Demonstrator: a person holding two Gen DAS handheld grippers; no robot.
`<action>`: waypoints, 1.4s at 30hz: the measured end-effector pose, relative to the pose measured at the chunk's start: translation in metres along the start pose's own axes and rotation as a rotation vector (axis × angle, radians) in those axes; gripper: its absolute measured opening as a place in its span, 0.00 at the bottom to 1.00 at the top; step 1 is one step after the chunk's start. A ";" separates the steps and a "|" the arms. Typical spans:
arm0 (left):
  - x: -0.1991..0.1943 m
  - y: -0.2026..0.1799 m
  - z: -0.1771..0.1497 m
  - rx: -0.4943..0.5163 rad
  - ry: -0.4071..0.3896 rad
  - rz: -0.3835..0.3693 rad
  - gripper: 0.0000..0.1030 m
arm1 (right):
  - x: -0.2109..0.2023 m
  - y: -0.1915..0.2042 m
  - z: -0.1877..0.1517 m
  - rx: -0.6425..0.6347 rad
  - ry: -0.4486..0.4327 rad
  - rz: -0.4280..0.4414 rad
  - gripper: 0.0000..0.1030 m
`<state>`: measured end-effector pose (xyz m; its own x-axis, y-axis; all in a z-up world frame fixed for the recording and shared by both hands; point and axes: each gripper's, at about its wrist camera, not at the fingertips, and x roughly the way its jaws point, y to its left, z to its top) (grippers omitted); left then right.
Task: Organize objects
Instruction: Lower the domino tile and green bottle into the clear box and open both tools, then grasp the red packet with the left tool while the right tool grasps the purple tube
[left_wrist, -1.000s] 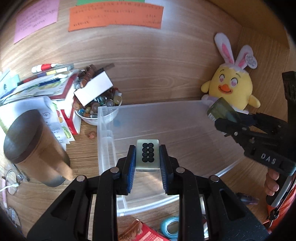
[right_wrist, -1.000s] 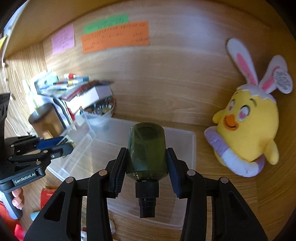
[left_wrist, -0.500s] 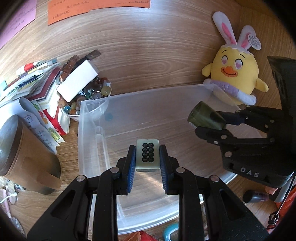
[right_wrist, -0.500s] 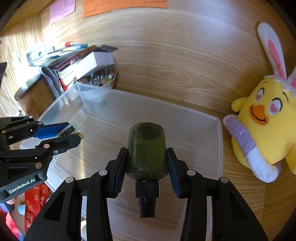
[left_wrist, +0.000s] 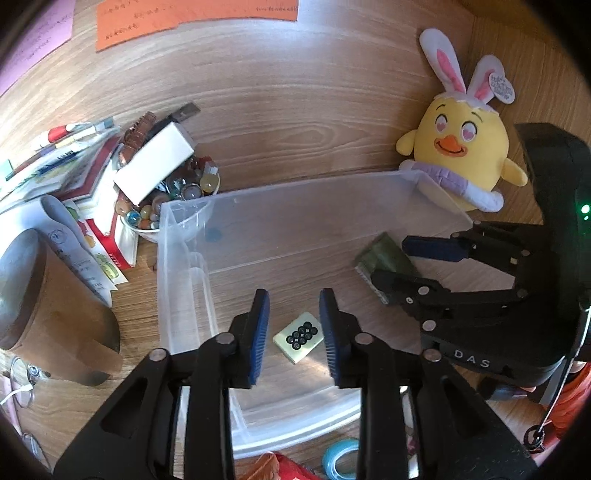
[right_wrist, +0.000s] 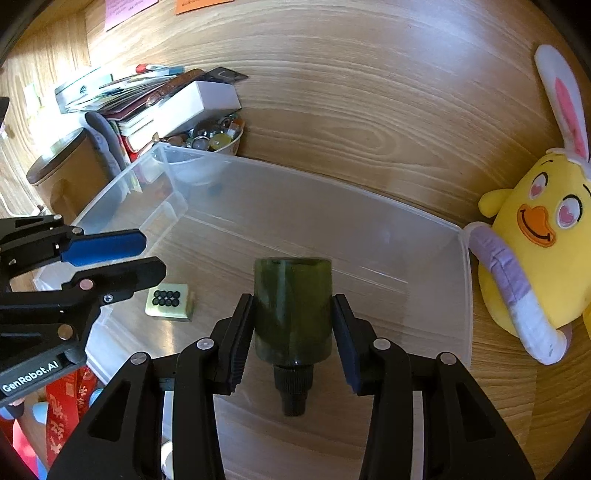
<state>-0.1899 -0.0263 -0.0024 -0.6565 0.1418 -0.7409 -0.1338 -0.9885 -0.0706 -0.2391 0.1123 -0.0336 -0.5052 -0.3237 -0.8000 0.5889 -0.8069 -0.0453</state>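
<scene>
With its jaws just spreading, the left gripper (left_wrist: 291, 332) drops the tile (left_wrist: 298, 335) into the bin (right_wrist: 466, 288); the right gripper (right_wrist: 292, 325) pinches the green bottle (right_wrist: 292, 310), not yet released.

Warm, bright daylight, heavy fisheye warp

Light falls strongest on the wooden worktop (right_wrist: 369, 110), which shows a pale sheen at upper centre of the right wrist view. The clear plastic bin (left_wrist: 184, 280) carries soft glare along its rim and floor. Papers at the far left (left_wrist: 22, 184) are washed out. Both views bend hard toward black, vignetted corners. The centre stays sharp, including the mahjong tile (left_wrist: 298, 336); the brown canister (left_wrist: 44, 295) near the edge looks soft and smeared.
</scene>
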 end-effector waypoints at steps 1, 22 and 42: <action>-0.004 0.000 0.000 -0.001 -0.011 0.001 0.37 | -0.001 0.001 0.000 -0.002 0.000 0.003 0.37; -0.067 -0.002 -0.053 -0.050 -0.074 0.061 0.94 | -0.096 -0.015 -0.040 0.067 -0.189 -0.063 0.67; -0.040 0.000 -0.125 -0.111 0.059 0.163 0.94 | -0.096 -0.012 -0.148 0.103 -0.094 -0.064 0.68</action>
<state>-0.0708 -0.0387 -0.0564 -0.6176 -0.0211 -0.7862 0.0559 -0.9983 -0.0171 -0.1040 0.2260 -0.0454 -0.5990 -0.3109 -0.7380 0.4885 -0.8721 -0.0291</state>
